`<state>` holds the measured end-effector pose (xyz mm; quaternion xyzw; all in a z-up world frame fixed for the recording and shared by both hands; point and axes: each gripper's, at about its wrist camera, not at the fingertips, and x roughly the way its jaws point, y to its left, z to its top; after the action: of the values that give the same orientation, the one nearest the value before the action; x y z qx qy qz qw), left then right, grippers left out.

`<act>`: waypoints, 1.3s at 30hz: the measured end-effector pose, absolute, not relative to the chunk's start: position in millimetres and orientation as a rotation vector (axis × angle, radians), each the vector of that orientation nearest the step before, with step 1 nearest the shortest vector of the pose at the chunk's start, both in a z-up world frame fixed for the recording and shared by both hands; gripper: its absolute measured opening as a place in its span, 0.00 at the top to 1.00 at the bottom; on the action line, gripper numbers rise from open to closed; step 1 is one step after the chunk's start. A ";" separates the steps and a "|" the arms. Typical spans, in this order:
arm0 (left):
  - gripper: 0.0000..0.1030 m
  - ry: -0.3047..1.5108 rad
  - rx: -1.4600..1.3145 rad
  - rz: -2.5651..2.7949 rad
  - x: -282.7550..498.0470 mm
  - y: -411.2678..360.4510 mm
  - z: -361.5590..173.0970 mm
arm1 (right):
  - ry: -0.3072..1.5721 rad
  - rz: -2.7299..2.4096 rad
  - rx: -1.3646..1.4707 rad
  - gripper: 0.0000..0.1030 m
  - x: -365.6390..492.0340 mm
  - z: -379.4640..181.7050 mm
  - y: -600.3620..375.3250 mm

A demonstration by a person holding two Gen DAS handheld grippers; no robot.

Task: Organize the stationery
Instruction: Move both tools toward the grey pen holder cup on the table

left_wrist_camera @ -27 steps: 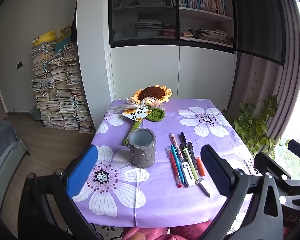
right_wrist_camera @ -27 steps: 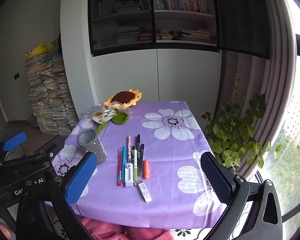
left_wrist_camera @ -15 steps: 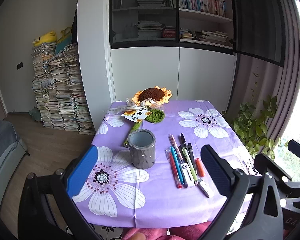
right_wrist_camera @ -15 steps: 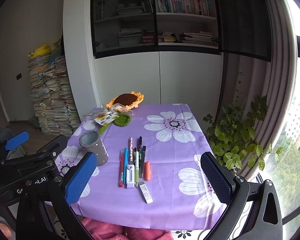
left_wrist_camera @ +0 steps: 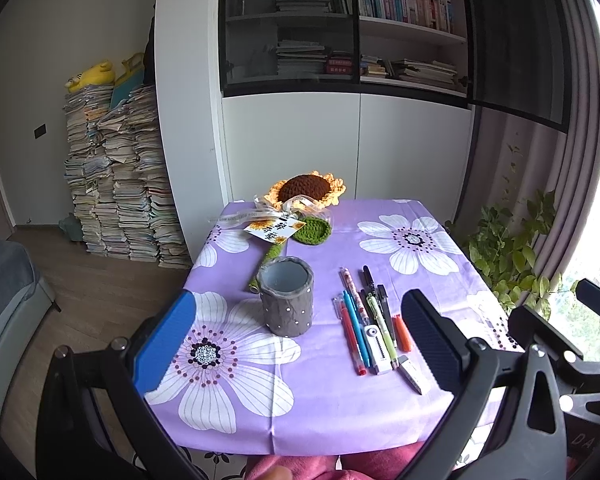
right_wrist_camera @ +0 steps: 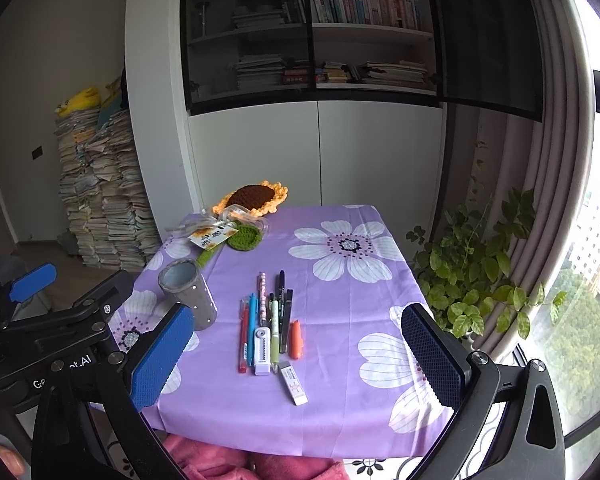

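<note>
While both my left gripper [left_wrist_camera: 306, 342] and right gripper [right_wrist_camera: 300, 356] hover with fingers spread, gripping nothing, the eraser [right_wrist_camera: 293, 383] label and sunflower tag [left_wrist_camera: 275, 229] writing stay unreadable.

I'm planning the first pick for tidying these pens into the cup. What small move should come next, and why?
Probably lower the right gripper toward the row of pens, perhaps the red pen at its edge. Both it and the left gripper are open and empty above the table, and the grey cup stands upright and empty beside the row.
</note>
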<state>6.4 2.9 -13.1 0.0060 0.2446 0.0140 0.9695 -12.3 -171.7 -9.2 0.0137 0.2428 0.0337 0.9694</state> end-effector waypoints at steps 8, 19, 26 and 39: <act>0.01 0.501 0.019 0.036 7.9 2.7 -14.5 | 0.458 0.063 0.008 0.00 -13.1 -10.8 -171.9; 0.01 0.530 0.024 0.037 18.6 4.1 -21.9 | 0.481 0.074 -0.015 0.00 -5.3 -20.7 -165.7; 0.01 0.556 0.021 0.044 29.2 8.2 -28.1 | 0.554 0.062 -0.094 0.00 8.1 -27.9 -163.0; 0.01 0.648 0.004 0.042 66.3 21.6 -60.2 | 0.614 0.088 -0.071 0.00 43.5 -55.0 -158.4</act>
<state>66.3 21.6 -60.2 0.0019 0.3182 0.0205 0.9478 43.5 -158.4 -55.0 -0.0348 0.3022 0.0433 0.9516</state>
